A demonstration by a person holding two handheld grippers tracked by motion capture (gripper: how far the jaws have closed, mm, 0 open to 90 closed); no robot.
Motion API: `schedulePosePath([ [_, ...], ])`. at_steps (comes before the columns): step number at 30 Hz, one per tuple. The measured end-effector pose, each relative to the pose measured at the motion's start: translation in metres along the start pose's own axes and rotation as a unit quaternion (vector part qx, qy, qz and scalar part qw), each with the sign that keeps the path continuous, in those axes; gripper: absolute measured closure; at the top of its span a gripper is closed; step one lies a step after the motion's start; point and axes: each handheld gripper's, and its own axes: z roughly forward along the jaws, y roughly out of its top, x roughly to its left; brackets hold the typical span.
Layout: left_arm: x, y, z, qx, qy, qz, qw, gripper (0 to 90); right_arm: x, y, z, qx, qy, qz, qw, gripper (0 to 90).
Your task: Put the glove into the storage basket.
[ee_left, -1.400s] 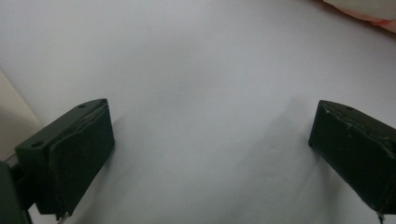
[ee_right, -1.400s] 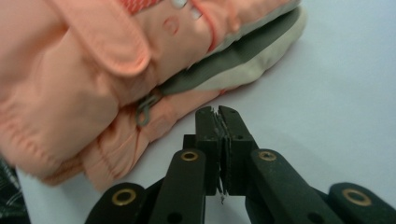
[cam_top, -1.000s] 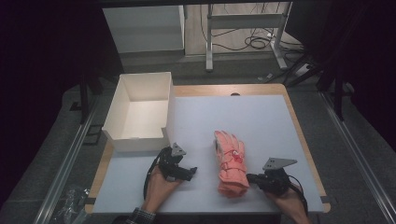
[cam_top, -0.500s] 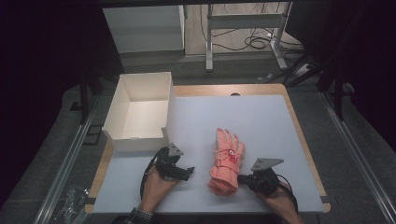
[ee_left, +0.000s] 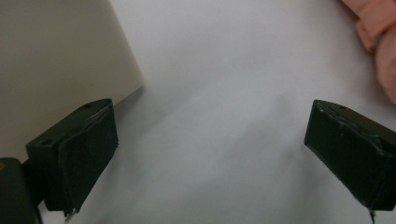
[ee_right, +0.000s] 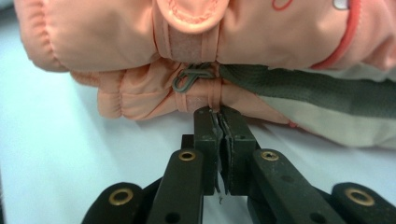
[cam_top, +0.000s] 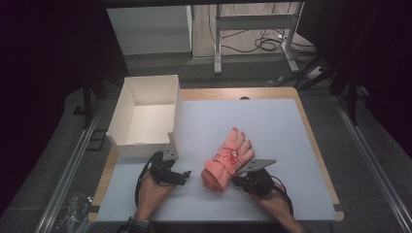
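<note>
Surface [cam_top: 272, 121]: white sheet over wooden top, wood showing along far and side edges. White open-topped box [cam_top: 145, 116] at far left corner, overhanging left edge slightly. Pink glove [cam_top: 228, 158] near front centre, lying flat, fingers pointing away toward far right, cuff toward front. Box and glove apart.

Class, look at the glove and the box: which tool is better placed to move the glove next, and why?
The right tool. Its jaws are shut on the pink glove's cuff edge. The left tool is open over bare mat beside the white box, holding nothing.
</note>
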Motion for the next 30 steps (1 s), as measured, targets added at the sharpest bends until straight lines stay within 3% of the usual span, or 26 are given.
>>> schedulePosePath([
  [7,0.004,-0.002,-0.003,-0.002,-0.005,-0.004,1.0000,2.6,-0.002,0.012,0.013,-0.002,-0.023,-0.008,0.9997,85.5],
  [17,0.004,-0.002,-0.002,-0.002,-0.013,-0.003,0.9999,2.3,-0.011,0.023,0.024,-0.005,-0.036,-0.001,0.9994,85.8],
  [30,-0.001,0.000,0.001,-0.002,-0.028,0.000,0.9996,2.1,-0.013,0.023,0.025,-0.010,-0.035,-0.005,0.9993,83.9],
])
